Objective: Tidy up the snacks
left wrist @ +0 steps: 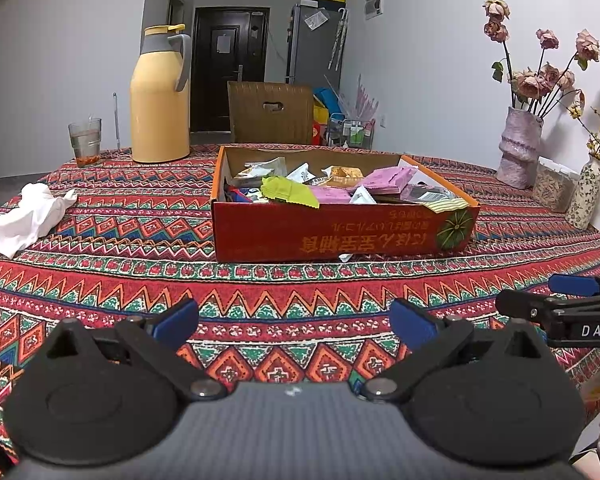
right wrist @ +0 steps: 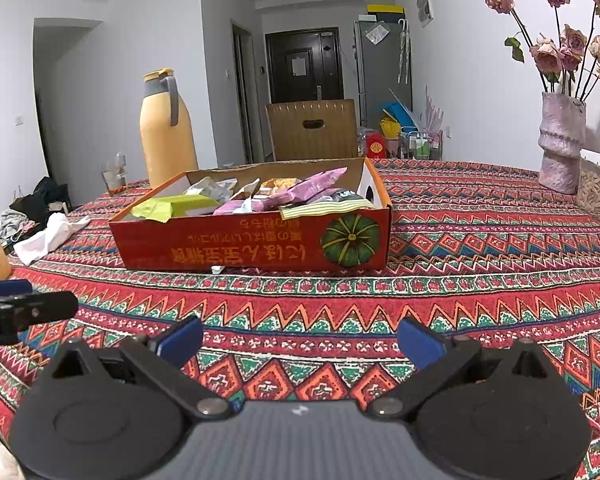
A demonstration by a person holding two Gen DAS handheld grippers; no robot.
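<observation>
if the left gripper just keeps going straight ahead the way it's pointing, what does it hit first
Most likely the near red wall of the snack box. The left gripper is open, with only bare tablecloth between it and the box. Its height above the table is hard to judge.

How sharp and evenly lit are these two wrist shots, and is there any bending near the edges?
Left wrist view: sharp, soft even light, red cardboard snack box crisp, patterned tablecloth bows outward. Right wrist view: equally sharp, dark corner vignette, pink textured vase leans with fisheye curve; no glare.
</observation>
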